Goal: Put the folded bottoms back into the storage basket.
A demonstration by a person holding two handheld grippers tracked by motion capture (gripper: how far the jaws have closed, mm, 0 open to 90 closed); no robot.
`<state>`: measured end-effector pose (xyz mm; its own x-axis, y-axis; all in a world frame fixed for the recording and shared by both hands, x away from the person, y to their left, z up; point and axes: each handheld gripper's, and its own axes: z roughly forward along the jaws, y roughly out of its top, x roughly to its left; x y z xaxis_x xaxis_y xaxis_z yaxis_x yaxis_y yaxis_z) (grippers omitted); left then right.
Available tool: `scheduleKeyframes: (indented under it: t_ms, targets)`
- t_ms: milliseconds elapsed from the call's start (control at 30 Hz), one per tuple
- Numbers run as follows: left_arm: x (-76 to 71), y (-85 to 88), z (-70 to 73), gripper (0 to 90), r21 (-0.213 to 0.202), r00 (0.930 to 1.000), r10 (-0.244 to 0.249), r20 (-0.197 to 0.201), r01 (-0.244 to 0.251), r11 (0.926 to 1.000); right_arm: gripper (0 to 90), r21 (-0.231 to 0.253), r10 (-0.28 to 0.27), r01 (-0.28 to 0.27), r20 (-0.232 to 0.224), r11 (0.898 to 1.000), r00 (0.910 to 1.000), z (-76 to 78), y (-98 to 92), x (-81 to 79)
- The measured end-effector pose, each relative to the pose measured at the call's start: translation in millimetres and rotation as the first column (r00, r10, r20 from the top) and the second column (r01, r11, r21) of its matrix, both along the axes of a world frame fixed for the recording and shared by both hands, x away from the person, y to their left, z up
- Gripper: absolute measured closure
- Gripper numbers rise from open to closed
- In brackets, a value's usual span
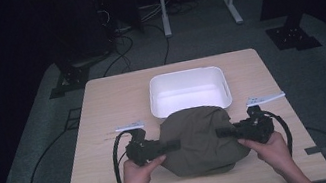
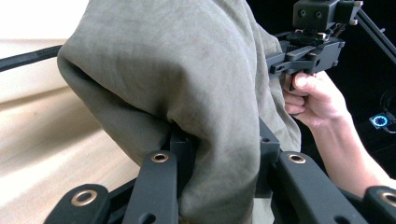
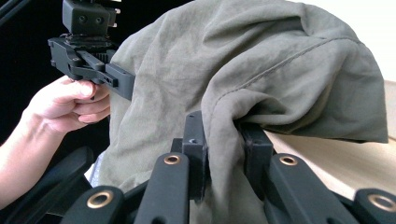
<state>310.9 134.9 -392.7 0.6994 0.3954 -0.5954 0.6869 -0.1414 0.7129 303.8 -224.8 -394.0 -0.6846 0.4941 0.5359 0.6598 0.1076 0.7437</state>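
cloth: olive-green fabric (image 1: 198, 138), bunched and creased, lifted off the table between the two grippers, just in front of the white tub; far edge close to the tub's near wall, whether touching cannot be told; lower part sagging toward the tabletop near the person's side
cloth in left gripper view: hanging in a heavy fold (image 2: 187, 84), draped down over the jaws, a seam-free brushed surface
cloth in right gripper view: draped in a rounded hump (image 3: 261, 70), stitched hem running across the upper right
left gripper: (image 1: 170, 145) at the cloth's left side, pointing inward toward the middle, jaws narrow and clamped on a fold of the fabric (image 2: 219, 154); pads buried in the folds
right gripper: (image 1: 223, 132) at the cloth's right side, pointing inward, jaws narrow and pinching a gathered edge of the fabric (image 3: 224, 140)
left hand: (image 1: 138, 169) wrapped round the left gripper's handle, forearm coming up from the bottom edge
right hand: (image 1: 272, 146) wrapped round the right gripper's handle, level with the other
tub: white rectangular basin (image 1: 154, 95), on the far half of the table, behind the cloth
table: light wooden top (image 1: 102, 102), rounded corners, on grey carpet
cables: black, looping from each gripper toward the near edge
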Motion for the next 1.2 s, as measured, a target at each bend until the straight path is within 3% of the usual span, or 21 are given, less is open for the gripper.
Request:
scheduleKeyframes:
  t_ms: [633,1200]
  targets:
    - [25.4,4.8,36.3,69.3,-0.007,0.9998,0.015,0.012,-0.015,0.9999,75.3,0.031,-0.013,0.012,0.025,0.999,0.9996,35.3,2.8,22.5]
    - [63.5,4.3,67.8,69.4,-0.001,0.9981,0.057,0.022,-0.057,0.9984,75.3,0.011,-0.041,0.040,0.045,0.999,0.9981,70.4,7.0,60.5]
